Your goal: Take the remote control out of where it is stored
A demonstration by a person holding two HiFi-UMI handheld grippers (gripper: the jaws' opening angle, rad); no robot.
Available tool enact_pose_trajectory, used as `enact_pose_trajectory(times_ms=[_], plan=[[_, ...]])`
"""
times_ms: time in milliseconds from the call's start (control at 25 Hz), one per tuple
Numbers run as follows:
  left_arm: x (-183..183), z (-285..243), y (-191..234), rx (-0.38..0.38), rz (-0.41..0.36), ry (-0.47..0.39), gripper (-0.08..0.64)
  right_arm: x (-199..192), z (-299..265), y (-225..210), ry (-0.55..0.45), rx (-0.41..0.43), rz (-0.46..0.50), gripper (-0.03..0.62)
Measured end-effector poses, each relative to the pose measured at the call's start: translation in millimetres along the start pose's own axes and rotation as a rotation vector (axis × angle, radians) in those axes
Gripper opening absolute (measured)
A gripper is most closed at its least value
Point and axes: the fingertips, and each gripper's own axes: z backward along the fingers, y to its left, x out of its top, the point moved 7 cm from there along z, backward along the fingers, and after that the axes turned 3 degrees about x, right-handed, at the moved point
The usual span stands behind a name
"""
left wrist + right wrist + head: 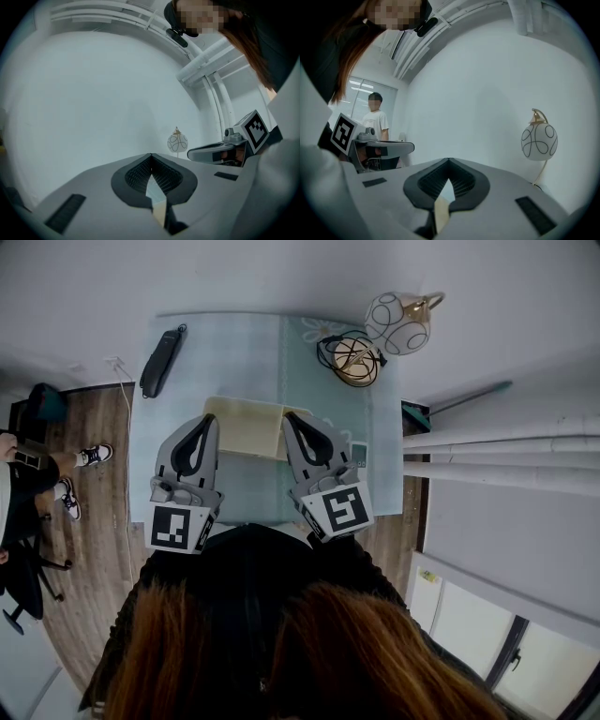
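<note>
1 cream box (248, 427), contents not vis.

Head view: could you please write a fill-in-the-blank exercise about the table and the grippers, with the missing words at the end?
1. The left gripper and the right gripper both have their jaws ___, with nothing held.
2. The lamp stands at the far ___ corner of the table.
3. The black case lies near the table's ___ edge.
Missing words: shut; right; left.
</note>
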Motion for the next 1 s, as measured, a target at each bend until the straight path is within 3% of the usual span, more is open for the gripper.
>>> enact_pose_trajectory(times_ms=[1000], plan=[[0.6, 3.8, -2.2, -0.007, 0.003, 0.002, 0.005, 4.7, 1.4, 6.2, 0.0, 0.007, 0.005, 0.014]])
